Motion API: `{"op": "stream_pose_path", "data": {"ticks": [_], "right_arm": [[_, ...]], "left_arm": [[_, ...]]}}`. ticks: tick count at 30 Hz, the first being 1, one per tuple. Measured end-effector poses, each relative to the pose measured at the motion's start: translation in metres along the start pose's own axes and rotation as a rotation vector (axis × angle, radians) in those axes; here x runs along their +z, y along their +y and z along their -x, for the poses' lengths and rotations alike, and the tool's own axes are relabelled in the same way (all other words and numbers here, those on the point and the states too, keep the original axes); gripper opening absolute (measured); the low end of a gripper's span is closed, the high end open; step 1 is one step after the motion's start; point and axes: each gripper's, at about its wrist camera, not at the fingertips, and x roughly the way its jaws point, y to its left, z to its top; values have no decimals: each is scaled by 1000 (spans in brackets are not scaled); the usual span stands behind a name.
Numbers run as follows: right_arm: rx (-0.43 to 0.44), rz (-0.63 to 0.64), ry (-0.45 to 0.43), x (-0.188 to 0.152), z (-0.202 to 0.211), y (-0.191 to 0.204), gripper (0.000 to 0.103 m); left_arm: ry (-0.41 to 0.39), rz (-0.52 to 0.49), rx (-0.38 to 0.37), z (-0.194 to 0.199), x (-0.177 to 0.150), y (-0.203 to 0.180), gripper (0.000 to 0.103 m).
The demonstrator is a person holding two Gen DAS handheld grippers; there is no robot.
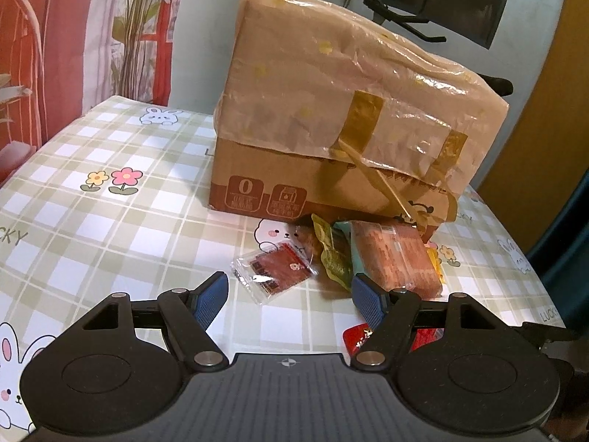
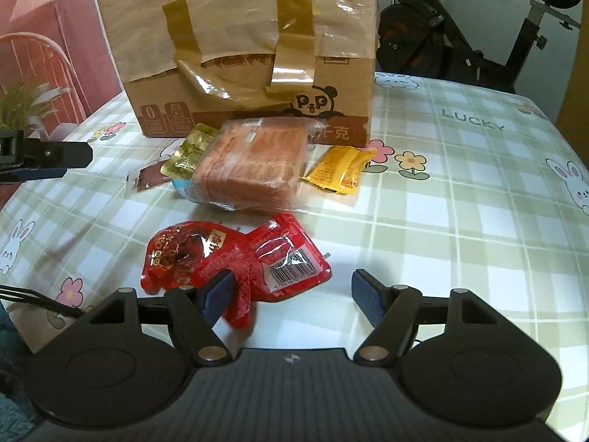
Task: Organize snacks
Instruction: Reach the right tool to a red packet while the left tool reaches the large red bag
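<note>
A desk (image 2: 460, 199) covered in a glossy green-and-white checked cloth, printed with cartoon rabbits, small flowers and the word LUCKY, fills both wrist views. At twelve o'clock in each view stands a brown cardboard box (image 1: 346, 110) wrapped over its top in crinkled clear plastic and strips of tan tape, with a panda face printed low on its front. Against the box's foot lies a heap of snacks: a large clear-wrapped block of reddish-brown biscuits (image 2: 254, 162), a small olive-gold foil pouch (image 2: 191, 151) touching it at nine o'clock, a yellow sachet (image 2: 338, 171) just beside it at three o'clock, and a small clear packet with a dark red label (image 1: 274, 272) lying flat toward nine o'clock. Nearer the cameras, apart from the heap, lies a red plastic snack pack with a barcode (image 2: 235, 261). Behind the desk are red-and-white patterned fabric at ten o'clock and a black exercise bike (image 2: 478, 37) at two o'clock. The left gripper (image 1: 291, 294) tilts down toward the heap, its blue-padded fingers (image 1: 211, 296) wide apart with nothing between them. The right gripper (image 2: 291, 296) tilts down over the red pack, fingers spread wide; its left finger overlaps the pack's near edge in the right wrist view, and the right finger stands clear over bare cloth.
</note>
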Motion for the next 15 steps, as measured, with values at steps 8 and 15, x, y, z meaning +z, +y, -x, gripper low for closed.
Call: {"op": "stream_pose_path", "data": {"ticks": [8,15], "right_arm": [[-41,-4,-32,2,3,-2,75],[-51,-1,-44,2,3,-2,75]], "left_arm": [[72,-30,-67,-15,-10,-5,76],[147,-119,-117,-37,-24,-22,76]]}}
